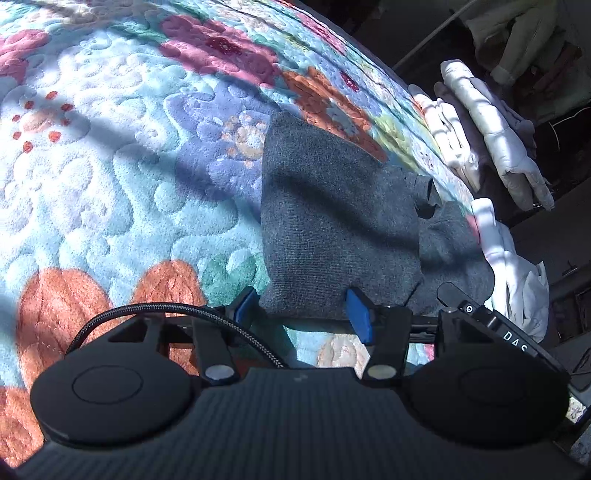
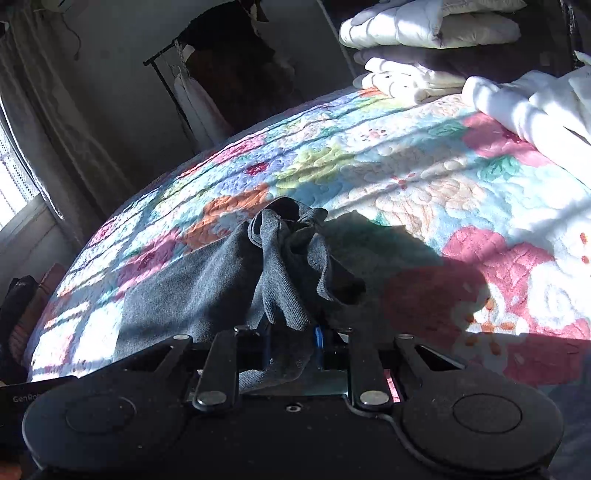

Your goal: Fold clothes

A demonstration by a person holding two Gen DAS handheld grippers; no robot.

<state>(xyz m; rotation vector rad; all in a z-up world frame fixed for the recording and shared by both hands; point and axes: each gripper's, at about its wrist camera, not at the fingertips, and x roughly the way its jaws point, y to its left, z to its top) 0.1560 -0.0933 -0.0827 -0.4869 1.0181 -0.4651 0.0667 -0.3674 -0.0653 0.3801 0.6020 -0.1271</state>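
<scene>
A dark grey knit garment [image 1: 332,221] lies on a flowered quilt [image 1: 110,166], partly folded over itself. My left gripper [image 1: 301,314] is open, its blue-padded fingers [image 1: 357,314] spread just short of the garment's near edge, holding nothing. In the right wrist view my right gripper [image 2: 293,341] is shut on a bunched part of the grey garment [image 2: 288,266], which rises in crumpled folds from between the jaws. The rest of the garment [image 2: 177,295] spreads flat to the left. The right gripper's fingertips are mostly hidden by cloth.
White and pale folded clothes [image 1: 491,140] are stacked at the quilt's far edge, also in the right wrist view [image 2: 424,29]. A white garment [image 2: 528,107] lies at the right. A clothes rack [image 2: 207,74] stands beyond the bed, a window [image 2: 14,184] at left.
</scene>
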